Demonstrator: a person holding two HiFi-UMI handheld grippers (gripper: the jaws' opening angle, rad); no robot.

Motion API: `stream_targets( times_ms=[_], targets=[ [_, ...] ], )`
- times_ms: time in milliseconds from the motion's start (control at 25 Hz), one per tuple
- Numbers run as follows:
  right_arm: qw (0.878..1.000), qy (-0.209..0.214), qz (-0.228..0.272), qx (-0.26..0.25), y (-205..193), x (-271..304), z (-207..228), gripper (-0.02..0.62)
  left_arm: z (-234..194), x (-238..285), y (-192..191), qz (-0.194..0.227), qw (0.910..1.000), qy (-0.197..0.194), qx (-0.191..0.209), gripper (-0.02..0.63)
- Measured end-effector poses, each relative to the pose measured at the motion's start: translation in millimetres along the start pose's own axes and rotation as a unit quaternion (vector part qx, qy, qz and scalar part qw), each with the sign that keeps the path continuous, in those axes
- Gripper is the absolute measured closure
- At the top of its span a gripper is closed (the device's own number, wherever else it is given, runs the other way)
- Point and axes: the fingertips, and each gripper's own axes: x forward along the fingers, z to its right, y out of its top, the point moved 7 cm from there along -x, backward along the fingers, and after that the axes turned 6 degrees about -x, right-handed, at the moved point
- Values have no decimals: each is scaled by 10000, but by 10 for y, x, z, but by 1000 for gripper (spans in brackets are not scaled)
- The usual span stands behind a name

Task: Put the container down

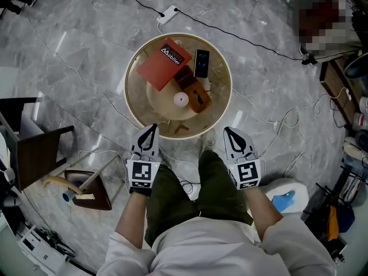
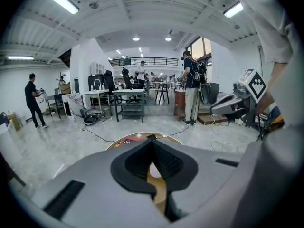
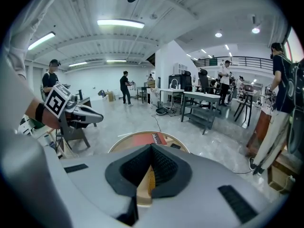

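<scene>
A round worktop point(image 1: 140, 105) stands on a grey marble floor point(image 1: 75, 45). At its near edge hover the left hand-held gripper point(image 1: 151, 129) and right hand-held gripper point(image 1: 229, 131), jaws together, empty.

Grey marble floor point(image 1: 75, 50); white walls point(image 2: 83, 63); ceiling striplights point(image 3: 121, 23).

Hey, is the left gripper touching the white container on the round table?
Apart. The head view shows the left gripper, jaws shut, at the round table's near rim, while the white container sits further in with bare tabletop between them.
</scene>
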Motion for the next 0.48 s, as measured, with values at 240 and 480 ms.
stream_targets(
  times_ms=[240, 480],
  targets=[
    [10000, 0, 6, 3, 12, 2, 33, 574, 24, 18, 33, -12, 10000, -2, 25, 598],
    [10000, 37, 50, -6, 12, 56, 25, 574, 23, 54, 0, -67, 10000, -14, 54, 598]
  ],
)
